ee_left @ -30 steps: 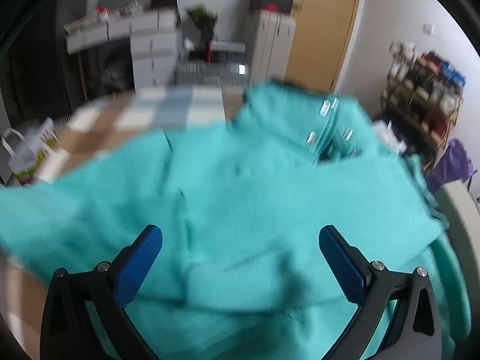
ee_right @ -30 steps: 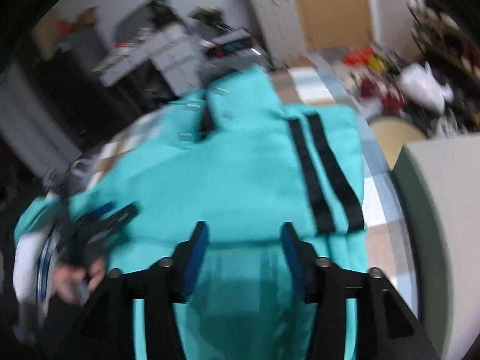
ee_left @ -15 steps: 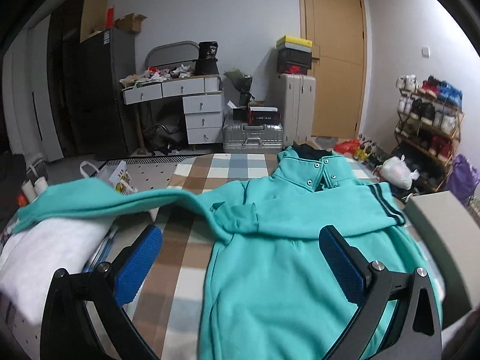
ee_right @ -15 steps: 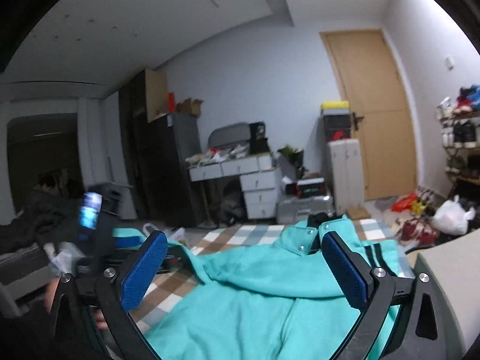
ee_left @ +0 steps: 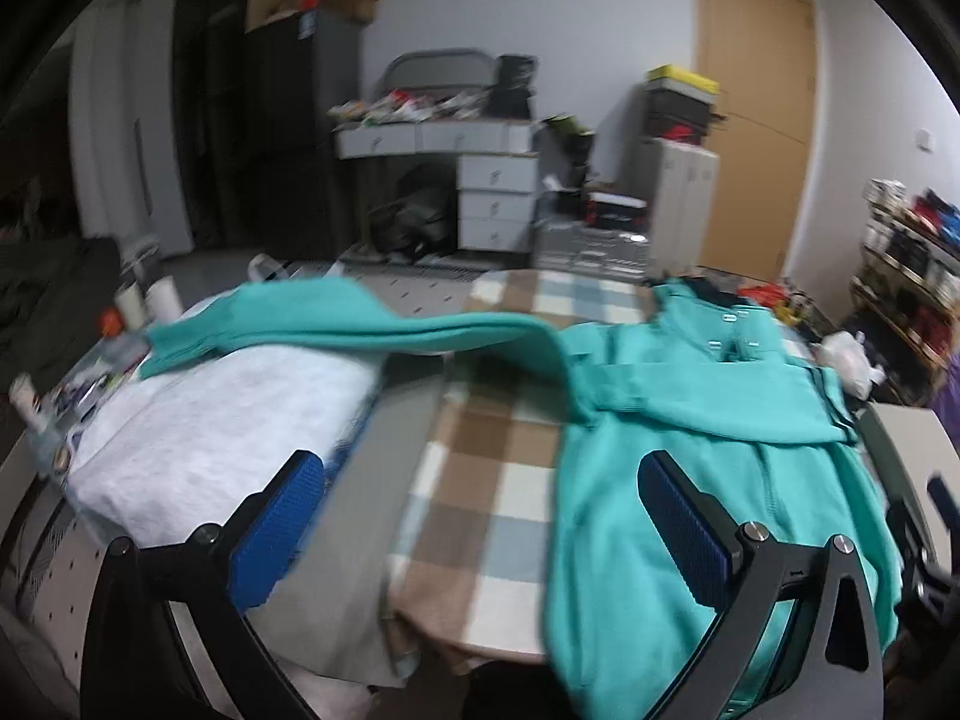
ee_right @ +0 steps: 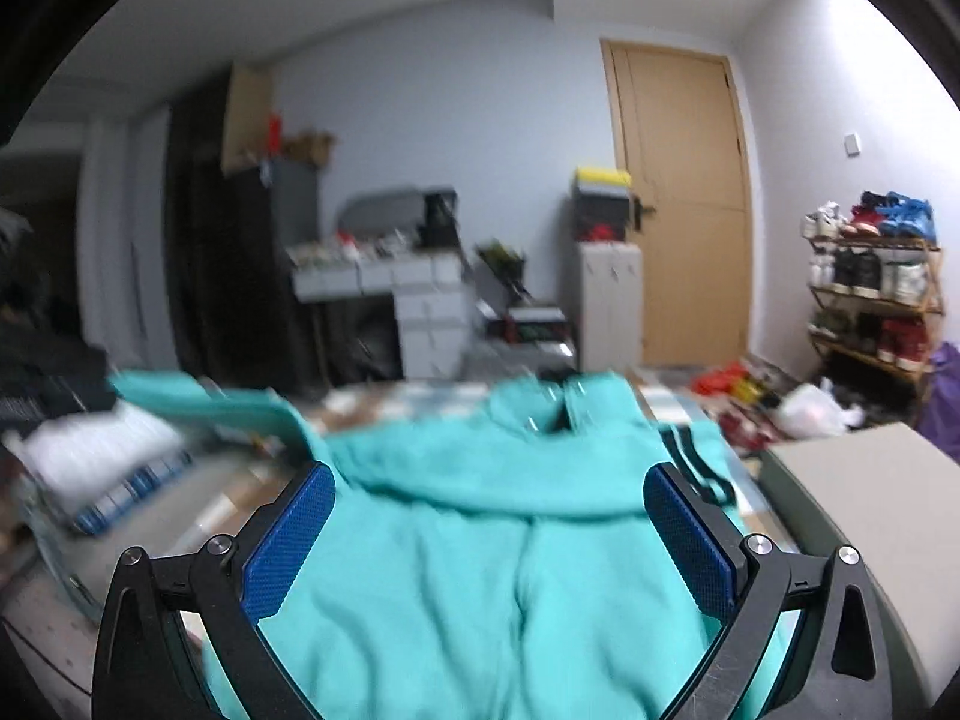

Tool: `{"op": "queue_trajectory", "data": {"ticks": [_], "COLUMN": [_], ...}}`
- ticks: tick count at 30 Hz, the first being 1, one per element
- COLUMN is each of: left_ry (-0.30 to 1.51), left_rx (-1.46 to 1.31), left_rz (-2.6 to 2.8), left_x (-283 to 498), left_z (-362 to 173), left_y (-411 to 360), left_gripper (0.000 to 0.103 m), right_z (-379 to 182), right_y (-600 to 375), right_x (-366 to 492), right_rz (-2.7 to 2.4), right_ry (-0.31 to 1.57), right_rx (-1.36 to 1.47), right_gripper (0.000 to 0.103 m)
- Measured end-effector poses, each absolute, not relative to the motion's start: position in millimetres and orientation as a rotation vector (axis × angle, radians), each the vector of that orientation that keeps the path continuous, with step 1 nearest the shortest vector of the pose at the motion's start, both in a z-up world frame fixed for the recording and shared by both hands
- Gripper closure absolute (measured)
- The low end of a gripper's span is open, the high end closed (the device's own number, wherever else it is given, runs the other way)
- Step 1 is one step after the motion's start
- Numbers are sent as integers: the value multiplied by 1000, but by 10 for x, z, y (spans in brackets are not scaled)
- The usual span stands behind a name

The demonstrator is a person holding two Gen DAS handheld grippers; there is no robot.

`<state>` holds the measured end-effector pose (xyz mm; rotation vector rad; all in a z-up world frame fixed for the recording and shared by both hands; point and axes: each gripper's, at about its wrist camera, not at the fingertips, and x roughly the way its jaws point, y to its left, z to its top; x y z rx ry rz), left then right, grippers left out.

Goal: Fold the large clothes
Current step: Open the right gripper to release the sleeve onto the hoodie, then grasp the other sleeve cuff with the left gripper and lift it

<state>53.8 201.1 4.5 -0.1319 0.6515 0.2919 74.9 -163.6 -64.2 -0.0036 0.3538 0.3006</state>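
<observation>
The teal sweatshirt (ee_left: 690, 420) lies front-up on a checked blanket (ee_left: 480, 480) spread over the work surface. Its collar, with metal snaps, points toward the far wall. One sleeve with dark cuff stripes (ee_left: 831, 396) is folded across the chest. The other sleeve (ee_left: 360, 324) stretches out sideways, off the blanket, and rests over a folded white-grey garment (ee_left: 228, 414) lying just beside the blanket.

The left gripper (ee_left: 480, 516) is spread wide, its blue pads (ee_left: 276, 534) well apart, with nothing between them. It hangs above the blanket's bare part and the sweatshirt's near edge, apart from the cloth.

The right gripper (ee_right: 489, 540) is likewise spread wide and grips nothing. It hangs over the sweatshirt's lower body (ee_right: 480, 570), which fills the space between its fingers. Whether it touches the fabric cannot be told; the view is blurred.

A grey-topped box (ee_right: 858, 480) stands just beside the sweatshirt on the striped-cuff side. Beyond are a drawer desk (ee_left: 480, 180), a wooden door (ee_right: 684, 204) and a shoe rack (ee_right: 870, 276).
</observation>
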Motion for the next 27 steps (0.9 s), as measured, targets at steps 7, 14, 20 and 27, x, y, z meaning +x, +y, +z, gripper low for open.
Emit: {"op": "queue_trajectory", "data": {"ticks": [7,14,20,27], "left_ry": [734,743,758,791], "left_rx": [-362,-484,-670,-869], "left_rz": [368,341,244,219], "left_x": [675,873,966,1161], "left_z": [-78,-52,-110,-389], "left_y": [2965,3554,3937,4164], "left_gripper": [1,1,1,1], "right_z": [-934,-1196,-1188,-1245], "right_y": [-1477,-1540,-1669,-1781], "right_x": [801,909,799,780], "right_rz": [193,269,322,361], "right_ry": [406,545,502,512], "right_rx": [-52,116,207,359], "right_gripper": [0,0,0,0]}}
